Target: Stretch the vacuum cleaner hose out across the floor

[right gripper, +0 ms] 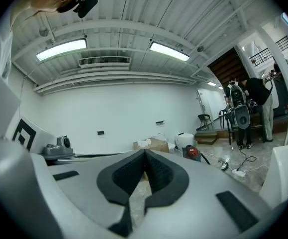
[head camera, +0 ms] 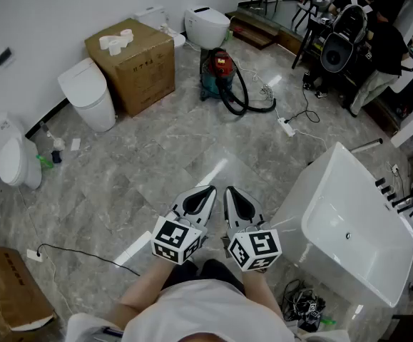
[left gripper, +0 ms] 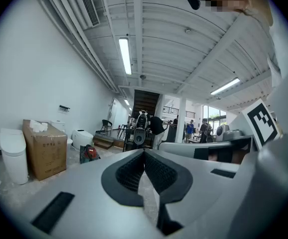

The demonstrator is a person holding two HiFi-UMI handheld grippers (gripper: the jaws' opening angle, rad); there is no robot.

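The floor [head camera: 149,169] is glossy grey marble-look tile. At eleven o'clock the box [head camera: 131,66] is matt brown cardboard. The bathtub [head camera: 356,234] at four o'clock is smooth, glossy white. The vacuum cleaner hose [head camera: 246,95] looks matt black.

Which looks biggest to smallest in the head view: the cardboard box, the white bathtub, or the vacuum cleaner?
1. White bathtub, helped by being nearest the camera.
2. Cardboard box.
3. Vacuum cleaner, farthest away.

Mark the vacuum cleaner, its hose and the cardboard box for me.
vacuum cleaner [head camera: 220,66], head view, on its red top.
hose [head camera: 237,111], head view, on the bottom of the black loop.
cardboard box [head camera: 145,77], head view, on its front side.
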